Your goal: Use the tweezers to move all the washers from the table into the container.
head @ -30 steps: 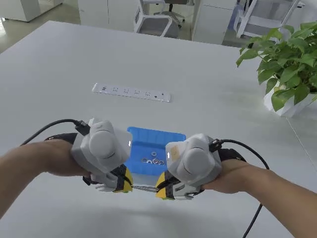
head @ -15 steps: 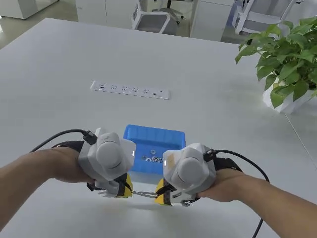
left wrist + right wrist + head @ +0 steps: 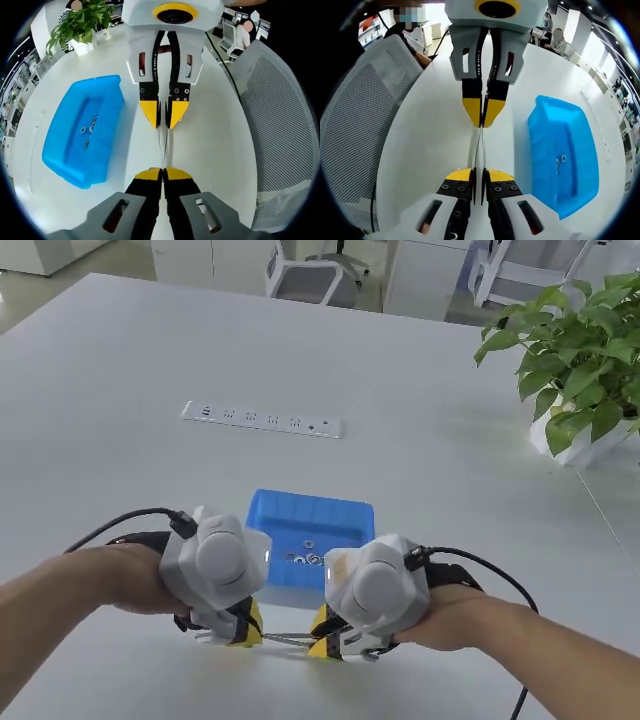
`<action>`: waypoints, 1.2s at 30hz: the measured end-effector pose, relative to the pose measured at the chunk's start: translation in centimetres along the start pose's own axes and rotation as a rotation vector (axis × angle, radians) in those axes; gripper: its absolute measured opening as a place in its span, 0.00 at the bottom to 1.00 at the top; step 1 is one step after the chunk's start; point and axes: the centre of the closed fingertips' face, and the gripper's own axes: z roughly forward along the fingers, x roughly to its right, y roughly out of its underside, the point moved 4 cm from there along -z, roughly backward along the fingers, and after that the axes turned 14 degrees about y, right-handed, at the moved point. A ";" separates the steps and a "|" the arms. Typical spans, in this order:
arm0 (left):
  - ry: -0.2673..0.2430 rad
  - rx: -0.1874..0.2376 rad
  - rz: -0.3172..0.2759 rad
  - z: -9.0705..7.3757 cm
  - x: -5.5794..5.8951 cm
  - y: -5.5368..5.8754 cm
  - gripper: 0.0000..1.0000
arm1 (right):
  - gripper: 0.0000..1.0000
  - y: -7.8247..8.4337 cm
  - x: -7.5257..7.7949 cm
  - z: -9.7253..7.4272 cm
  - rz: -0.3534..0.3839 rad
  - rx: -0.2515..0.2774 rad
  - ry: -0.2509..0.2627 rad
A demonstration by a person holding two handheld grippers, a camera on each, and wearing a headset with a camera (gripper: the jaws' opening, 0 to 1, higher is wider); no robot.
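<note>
Fingertips point(image 3: 150, 174) of left gripper point(image 3: 163, 171) and right gripper point(image 3: 478, 172) pinch opposite ends of the tweezers point(image 3: 285, 640), lying sideways bottom-centre.

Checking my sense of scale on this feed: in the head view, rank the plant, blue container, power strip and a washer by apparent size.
Largest to smallest:
plant, cut off at the frame edge
blue container, partly hidden
power strip, longer but much thinner and farther off, so that pair is unsure
washer

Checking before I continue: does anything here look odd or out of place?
Yes: both the left gripper and right gripper pinch one pair of tweezers end to end, near the blue container; washers lie inside it.
</note>
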 end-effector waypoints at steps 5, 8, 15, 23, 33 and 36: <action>0.001 -0.005 -0.002 0.1 0.1 0.2 0.05 | 0.11 0.6 -0.2 -0.1 0.000 -0.009 -0.003; 0.001 -0.013 -0.004 0.2 0.0 0.4 0.05 | 0.11 0.8 -0.1 -0.2 -0.001 -0.013 0.002; 0.003 -0.023 -0.002 0.5 -0.1 0.7 0.05 | 0.11 1.4 -0.1 -0.4 0.007 -0.023 -0.001; 0.005 -0.016 -0.014 0.4 -0.2 0.7 0.06 | 0.11 1.5 -0.2 -0.5 0.007 -0.028 -0.004; -0.002 -0.011 -0.023 0.4 0.0 0.7 0.08 | 0.11 1.7 -0.2 -0.6 0.012 -0.028 -0.001; -0.009 -0.008 -0.026 0.2 -0.1 0.7 0.10 | 0.12 1.8 -0.2 -0.7 0.005 -0.031 0.002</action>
